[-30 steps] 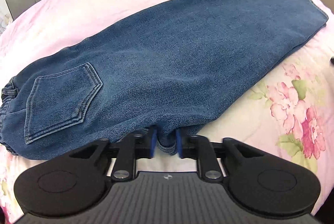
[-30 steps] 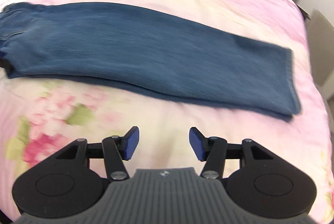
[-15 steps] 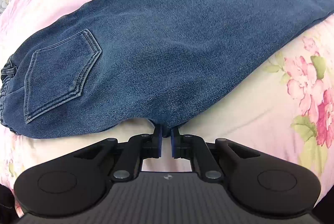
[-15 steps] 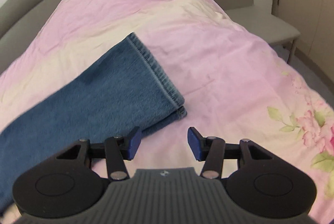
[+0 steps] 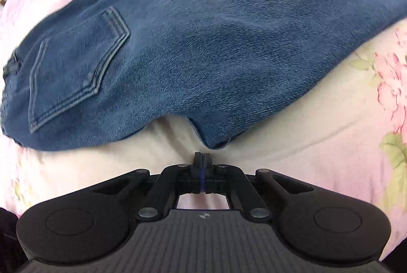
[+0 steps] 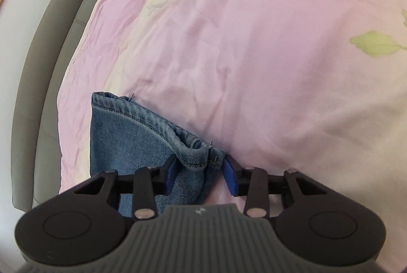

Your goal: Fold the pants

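Pink floral bedding [image 5: 292, 145] covered the bed, and the pants [image 5: 203, 44], blue denim already doubled leg on leg, lay lengthwise across it with the back pocket [image 5: 76, 64] facing up. At the near edge of the bed the left tongs [image 5: 202, 158] were pressed fully together with nothing between them; the crotch point of the pants sat just beyond their tips, apart from them. That grip looked missed, so any lift from there would likely leave the seat lying flat. Toward the headboard [image 6: 51, 69], the right tongs [image 6: 201, 171] were closing around the bunched hem corner [image 6: 195, 156], the pads not yet pressing. The hem layers were rumpled there, so the pinch might catch only one leg and let the other slide off skewed.
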The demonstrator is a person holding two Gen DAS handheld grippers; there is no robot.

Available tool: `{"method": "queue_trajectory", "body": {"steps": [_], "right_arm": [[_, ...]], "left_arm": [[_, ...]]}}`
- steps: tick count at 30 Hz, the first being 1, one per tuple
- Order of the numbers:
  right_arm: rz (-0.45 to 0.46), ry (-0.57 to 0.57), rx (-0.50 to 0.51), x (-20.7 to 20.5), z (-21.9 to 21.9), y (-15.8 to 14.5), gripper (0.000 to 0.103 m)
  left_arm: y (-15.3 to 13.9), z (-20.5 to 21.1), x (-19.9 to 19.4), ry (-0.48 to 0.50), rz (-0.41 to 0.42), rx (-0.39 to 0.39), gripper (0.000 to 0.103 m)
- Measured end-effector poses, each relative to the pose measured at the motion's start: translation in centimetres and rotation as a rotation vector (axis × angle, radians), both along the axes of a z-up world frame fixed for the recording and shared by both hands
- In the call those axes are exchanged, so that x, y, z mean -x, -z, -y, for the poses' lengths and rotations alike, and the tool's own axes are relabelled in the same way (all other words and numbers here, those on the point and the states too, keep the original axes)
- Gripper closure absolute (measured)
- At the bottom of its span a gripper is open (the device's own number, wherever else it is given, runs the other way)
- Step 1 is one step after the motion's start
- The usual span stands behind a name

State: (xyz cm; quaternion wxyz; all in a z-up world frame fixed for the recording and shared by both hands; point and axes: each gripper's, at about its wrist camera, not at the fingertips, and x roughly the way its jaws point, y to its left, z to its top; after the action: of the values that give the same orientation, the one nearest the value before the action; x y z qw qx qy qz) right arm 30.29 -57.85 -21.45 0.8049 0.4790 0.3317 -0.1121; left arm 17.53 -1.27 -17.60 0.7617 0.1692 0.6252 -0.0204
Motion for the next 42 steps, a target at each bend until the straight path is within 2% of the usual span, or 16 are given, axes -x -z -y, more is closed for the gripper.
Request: {"method": "queue_trajectory", "body": {"steps": [2, 5, 8, 10, 13, 17, 21, 28, 33, 36, 39, 42], "right_arm": [[0.018, -0.032, 0.057, 0.1, -0.1, -1.5, 0.082], [0.030, -0.095, 0.147, -0.2, -0.3, -4.1, 0.085], [-0.004, -0.142, 0.225, -0.9, -1.1, -5.8, 0.086], [-0.017, -0.148, 0.224, -1.0, -1.0, -6.2, 0.086], [-0.007, -0.166, 0.237, 0.0, -1.1, -7.0, 0.086], [0.015, -0.201, 0.278, 0.3, -1.6, -8.9, 0.086], [0.036, -0.247, 0.324, 0.4, -2.6, -11.2, 0.087], [0.066, -0.298, 0.370, 0.4, -4.0, -13.9, 0.087], [0.100, -0.340, 0.413, 0.7, -5.4, -15.8, 0.088], [0.117, -0.378, 0.426, 0.7, -6.7, -16.9, 0.088], [0.147, -0.431, 0.482, 0.9, -9.0, -18.5, 0.088], [0.189, -0.474, 0.534, 1.3, -11.5, -20.6, 0.088]], "left_arm": [[-0.8, 0.5, 0.6, 0.041, -0.006, 0.003, 0.103], [-2.8, 1.1, 1.7, 0.103, -0.029, 0.091, 0.103], [-5.4, 2.8, 3.3, 0.196, -0.031, 0.167, 0.103], [-7.4, 4.4, 3.6, 0.236, 0.003, 0.234, 0.103], [-9.8, 7.9, 2.1, 0.242, 0.100, 0.323, 0.102], [-10.6, 12.9, -1.6, 0.266, 0.190, 0.425, 0.102], [-9.9, 17.7, -4.7, 0.289, 0.196, 0.527, 0.102], [-5.4, 23.8, -7.4, 0.316, 0.189, 0.569, 0.102], [-2.1, 24.9, -8.4, 0.301, 0.124, 0.621, 0.103], [-0.8, 24.1, -8.0, 0.273, 0.116, 0.635, 0.103], [-0.5, 23.8, -8.0, 0.257, 0.112, 0.653, 0.103], [-1.3, 22.8, -7.7, 0.248, 0.122, 0.667, 0.103]]}}
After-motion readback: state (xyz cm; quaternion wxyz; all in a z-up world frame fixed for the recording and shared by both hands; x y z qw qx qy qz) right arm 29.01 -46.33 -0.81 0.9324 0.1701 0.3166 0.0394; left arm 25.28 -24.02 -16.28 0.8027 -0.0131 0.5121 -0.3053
